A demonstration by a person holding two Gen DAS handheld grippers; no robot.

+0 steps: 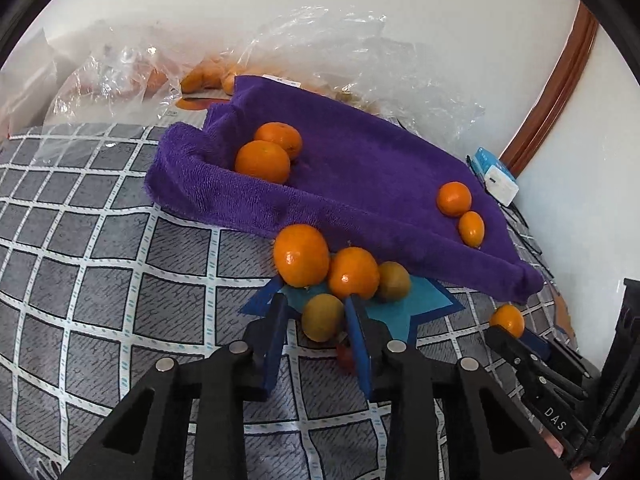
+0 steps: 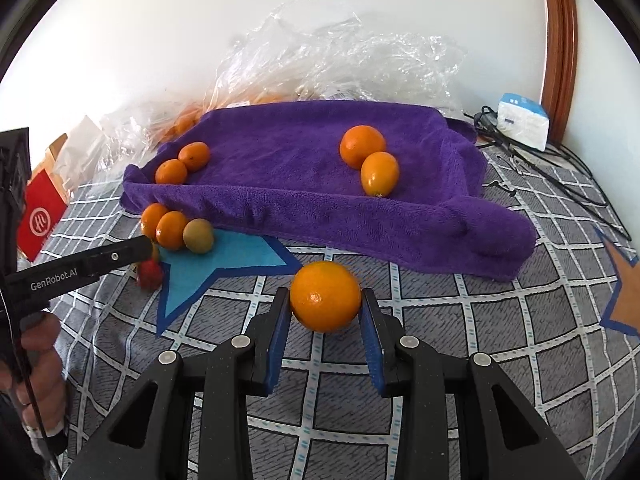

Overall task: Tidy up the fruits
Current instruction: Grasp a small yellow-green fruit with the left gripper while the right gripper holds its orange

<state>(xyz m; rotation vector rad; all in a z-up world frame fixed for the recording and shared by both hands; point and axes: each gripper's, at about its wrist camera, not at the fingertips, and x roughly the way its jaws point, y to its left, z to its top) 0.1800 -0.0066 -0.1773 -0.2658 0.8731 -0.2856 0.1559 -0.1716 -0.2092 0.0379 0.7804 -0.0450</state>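
Note:
My left gripper [image 1: 316, 306] is shut on a greenish-yellow fruit [image 1: 322, 318] over a blue star patch [image 1: 420, 300]. Just beyond it lie two oranges [image 1: 301, 254] and another greenish fruit [image 1: 394, 280], against the edge of the purple towel [image 1: 360, 184]. A small red fruit [image 1: 346, 356] lies under the fingers. My right gripper [image 2: 325, 300] is shut on an orange [image 2: 325, 296] held above the checked cover, in front of the purple towel [image 2: 300, 184]. On the towel sit one pair of oranges [image 2: 182, 164] at the left and one pair [image 2: 370, 160] at the right.
Crumpled clear plastic bags [image 2: 340, 60] holding more oranges lie behind the towel by the white wall. A tissue pack [image 2: 522, 120] and black cables [image 2: 560, 168] are at the back right. At the left edge stands a red box [image 2: 40, 220]. A grey checked cover [image 2: 460, 340] spreads underneath.

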